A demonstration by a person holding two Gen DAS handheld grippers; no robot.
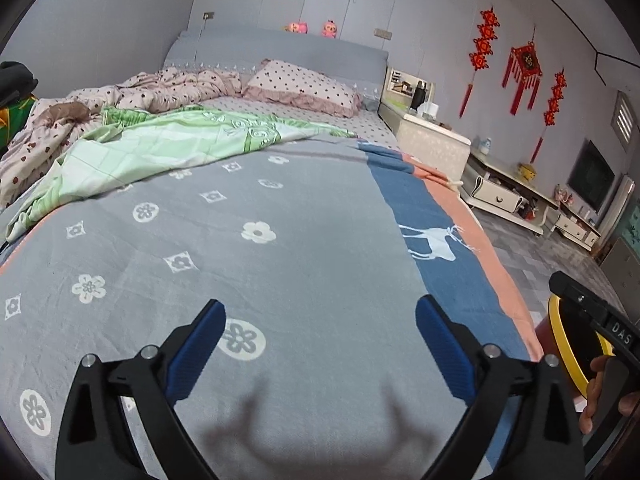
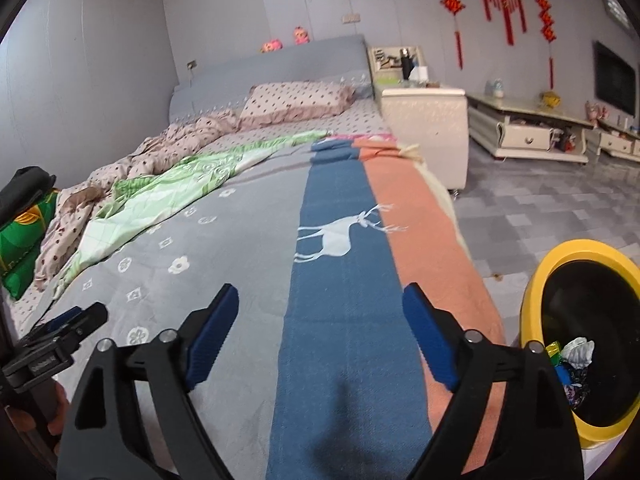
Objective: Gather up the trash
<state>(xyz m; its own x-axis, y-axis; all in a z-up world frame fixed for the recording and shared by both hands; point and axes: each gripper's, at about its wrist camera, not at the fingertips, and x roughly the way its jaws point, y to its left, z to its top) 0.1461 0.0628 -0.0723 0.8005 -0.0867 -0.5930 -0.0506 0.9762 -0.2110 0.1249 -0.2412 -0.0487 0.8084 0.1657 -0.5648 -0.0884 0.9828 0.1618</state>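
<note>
Left wrist view: the left gripper [image 1: 320, 328] hangs over the grey flowered bedspread [image 1: 248, 264] with its jaws spread wide and nothing between them. Its blue pads [image 1: 196, 350] stand clear of the cloth, and the claw's shadow falls on the fabric just below the fingertips. Ahead of the claw lies a green patterned sheet [image 1: 160, 140]; beyond that, a dotted pillow [image 1: 304, 86] rests against the headboard. To the claw's right, the bedspread's blue stripe carries a white deer figure [image 1: 434, 242].

At the far right edge of this view appears the right gripper [image 2: 320, 320], held by a hand [image 1: 600, 392].

Right wrist view: the right gripper is positioned over the blue stripe, jaws likewise wide apart and empty. The yellow-rimmed trash bin [image 2: 532, 300] stands on the tiled floor to the right of this claw, just beside the bed edge. Inside the bin lies collected trash [image 2: 576, 360]: crumpled white paper and coloured wrappers. To the claw's left, the left gripper is visible low over the bedspread.
</note>
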